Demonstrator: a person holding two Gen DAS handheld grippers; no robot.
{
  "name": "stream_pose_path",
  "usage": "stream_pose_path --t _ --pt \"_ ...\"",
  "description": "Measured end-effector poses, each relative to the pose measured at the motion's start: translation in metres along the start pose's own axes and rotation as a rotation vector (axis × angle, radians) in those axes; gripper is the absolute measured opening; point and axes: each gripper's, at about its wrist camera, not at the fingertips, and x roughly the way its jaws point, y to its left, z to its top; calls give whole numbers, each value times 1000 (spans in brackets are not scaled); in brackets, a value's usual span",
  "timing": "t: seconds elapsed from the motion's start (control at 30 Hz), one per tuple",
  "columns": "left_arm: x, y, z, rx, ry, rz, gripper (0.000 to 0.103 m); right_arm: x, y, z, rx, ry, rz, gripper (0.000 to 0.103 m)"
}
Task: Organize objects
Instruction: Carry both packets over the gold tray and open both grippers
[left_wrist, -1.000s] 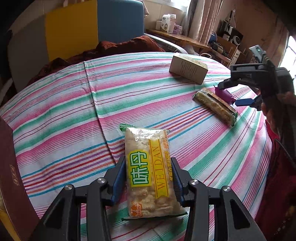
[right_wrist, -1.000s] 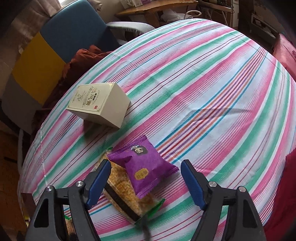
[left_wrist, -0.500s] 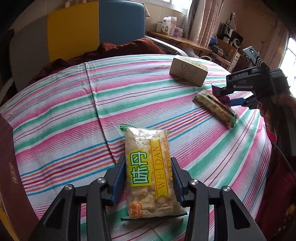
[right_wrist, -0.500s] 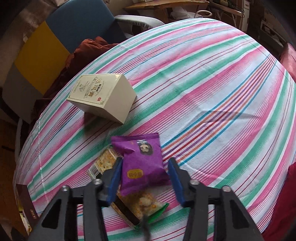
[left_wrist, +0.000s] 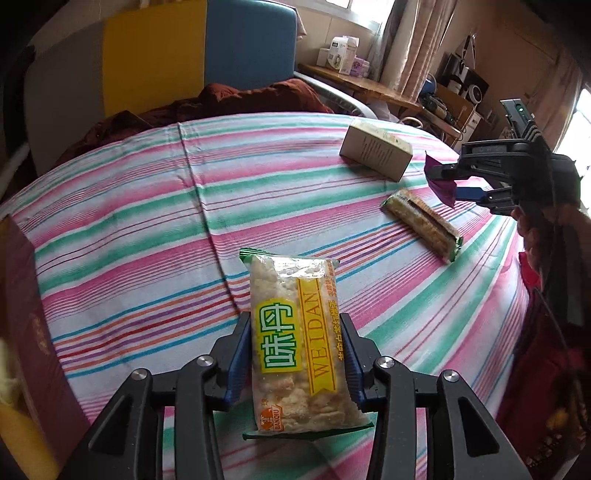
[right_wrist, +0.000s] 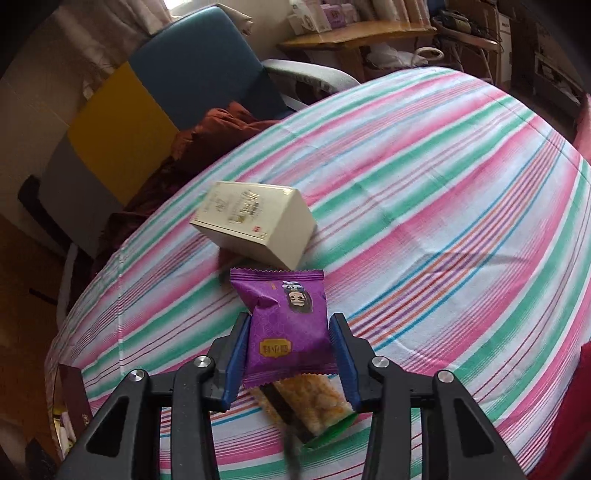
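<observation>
Where wrists differ: rice-cracker pack (left_wrist: 293, 332), purple packet (right_wrist: 286, 325).

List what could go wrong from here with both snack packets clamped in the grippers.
1. The right gripper is closing on the purple packet, a puffy soft pack pinched at its sides; it may crumple or slip.
2. That packet hangs just above the green-edged snack bar and near the cream box; a swing could knock them.
3. The left gripper clamps the yellow-label cracker pack; squeezing may crush the crackers.
</observation>
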Motion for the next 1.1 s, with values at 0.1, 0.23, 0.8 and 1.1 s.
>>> stream_pose_path --t 0.1,0.23,0.8,1.1 --pt "-15 4 -2 -14 -22 -1 45 -7 4 2 -28 -20 26 43" --pt "-44 10 -4 -28 -65 11 45 -13 10 0 -66 -40 65 43" --pt "-148 101 -40 -239 -225 148 45 -41 138 -63 -390 26 222 43" --pt "-189 188 -60 -440 -299 266 45 -35 282 -150 -662 157 427 43"
